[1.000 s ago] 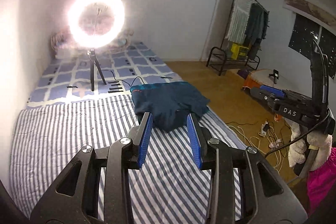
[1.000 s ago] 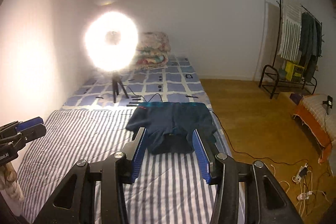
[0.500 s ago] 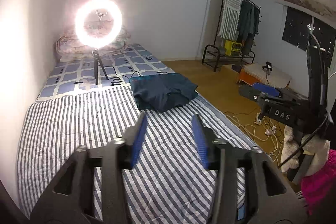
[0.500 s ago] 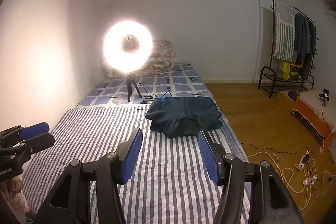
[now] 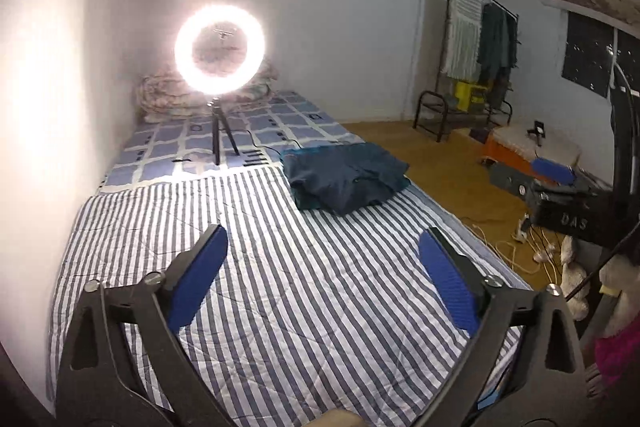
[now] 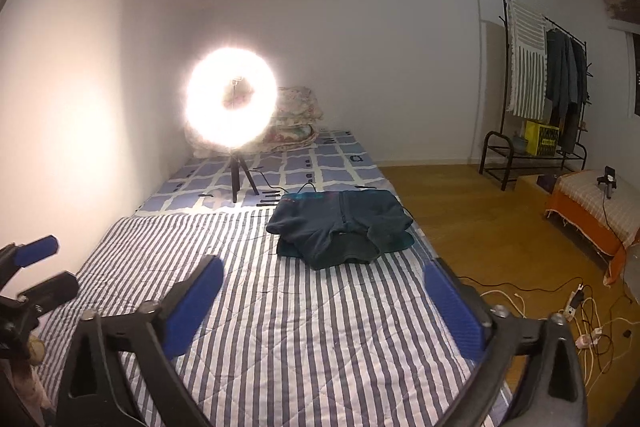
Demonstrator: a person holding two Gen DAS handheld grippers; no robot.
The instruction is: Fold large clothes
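Left tongs (image 5: 322, 249) and right tongs (image 6: 323, 279) have just been opening; both wide, nothing between. Folded dark garment (image 6: 342, 229) lies on striped bed (image 6: 280, 327) at 12 o'clock, well apart. Only right view shows extension cords (image 6: 580, 307) fully; left view alone shows window (image 5: 600, 63).

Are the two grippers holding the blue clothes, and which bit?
No. The left gripper and right gripper are both open and empty, their jaws just spread apart. The folded dark blue garment lies on the striped bedcover, untouched.
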